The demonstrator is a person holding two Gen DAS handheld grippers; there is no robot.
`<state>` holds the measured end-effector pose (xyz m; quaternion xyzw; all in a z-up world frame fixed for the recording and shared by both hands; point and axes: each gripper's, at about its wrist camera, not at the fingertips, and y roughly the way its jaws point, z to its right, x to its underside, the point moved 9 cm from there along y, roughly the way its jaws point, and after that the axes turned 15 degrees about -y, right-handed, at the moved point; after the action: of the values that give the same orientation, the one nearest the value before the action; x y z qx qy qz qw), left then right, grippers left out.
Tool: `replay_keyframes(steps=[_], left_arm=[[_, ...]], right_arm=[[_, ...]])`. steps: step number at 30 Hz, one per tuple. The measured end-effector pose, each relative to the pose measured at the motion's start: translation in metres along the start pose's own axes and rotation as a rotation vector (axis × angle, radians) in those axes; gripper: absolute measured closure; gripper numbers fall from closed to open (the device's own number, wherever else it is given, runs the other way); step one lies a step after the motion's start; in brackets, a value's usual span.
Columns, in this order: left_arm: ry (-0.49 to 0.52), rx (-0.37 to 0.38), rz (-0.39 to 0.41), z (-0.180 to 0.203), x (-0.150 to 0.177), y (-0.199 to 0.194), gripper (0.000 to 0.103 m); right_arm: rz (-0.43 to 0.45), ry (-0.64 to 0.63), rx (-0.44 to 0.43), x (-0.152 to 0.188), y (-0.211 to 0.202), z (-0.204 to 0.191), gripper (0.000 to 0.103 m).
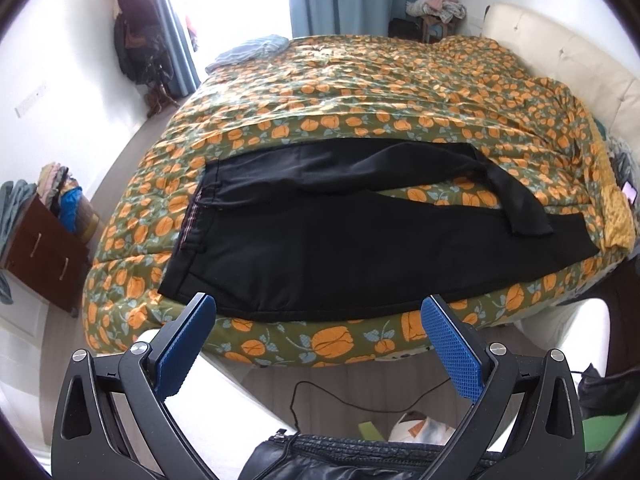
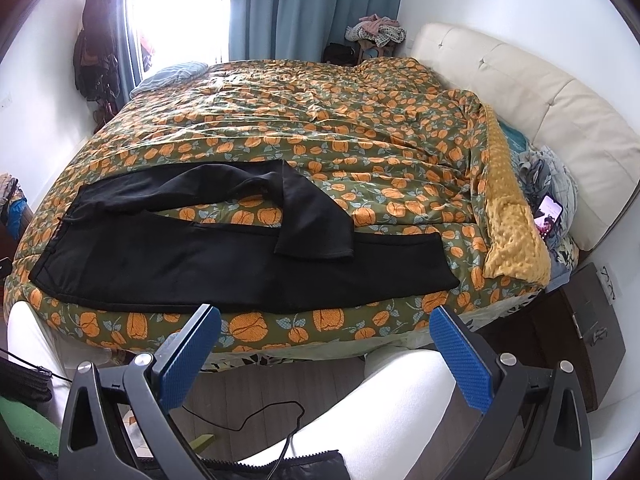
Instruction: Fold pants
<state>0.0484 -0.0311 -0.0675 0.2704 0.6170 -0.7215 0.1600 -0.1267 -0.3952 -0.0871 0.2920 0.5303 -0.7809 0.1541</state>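
Black pants (image 1: 304, 252) lie flat along the near edge of the bed, waistband to the left and legs to the right. The far leg bends back and its cuff (image 1: 520, 216) rests across the near leg. The pants also show in the right wrist view (image 2: 200, 264), with the bent cuff (image 2: 316, 236). My left gripper (image 1: 318, 316) is open and empty, hovering just short of the pants' near hem. My right gripper (image 2: 326, 324) is open and empty, in front of the bed edge below the legs.
The bed carries an orange-flowered green quilt (image 1: 380, 92) with a cream headboard (image 2: 520, 88) at right. A yellow blanket (image 2: 512, 224), crumpled clothes and a lit phone (image 2: 549, 216) lie at the right. A wooden dresser (image 1: 44, 248) stands left. A cable (image 1: 360, 396) and bag lie on the floor.
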Motion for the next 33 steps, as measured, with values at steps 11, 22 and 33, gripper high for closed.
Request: replay_keyframes(steps=[11, 22, 33], left_arm=[[-0.026, 0.018, -0.006, -0.004, -0.004, 0.002, 0.0], [-0.034, 0.005, -0.022, -0.008, -0.002, 0.009, 0.0], [-0.034, 0.0, -0.015, -0.01, -0.004, 0.007, 0.0]], right_arm=[[-0.037, -0.011, -0.028, 0.002, 0.011, -0.007, 0.0], [-0.03, -0.025, -0.024, 0.002, 0.017, -0.009, 0.0], [0.047, 0.006, -0.012, -0.005, 0.007, -0.003, 0.0]])
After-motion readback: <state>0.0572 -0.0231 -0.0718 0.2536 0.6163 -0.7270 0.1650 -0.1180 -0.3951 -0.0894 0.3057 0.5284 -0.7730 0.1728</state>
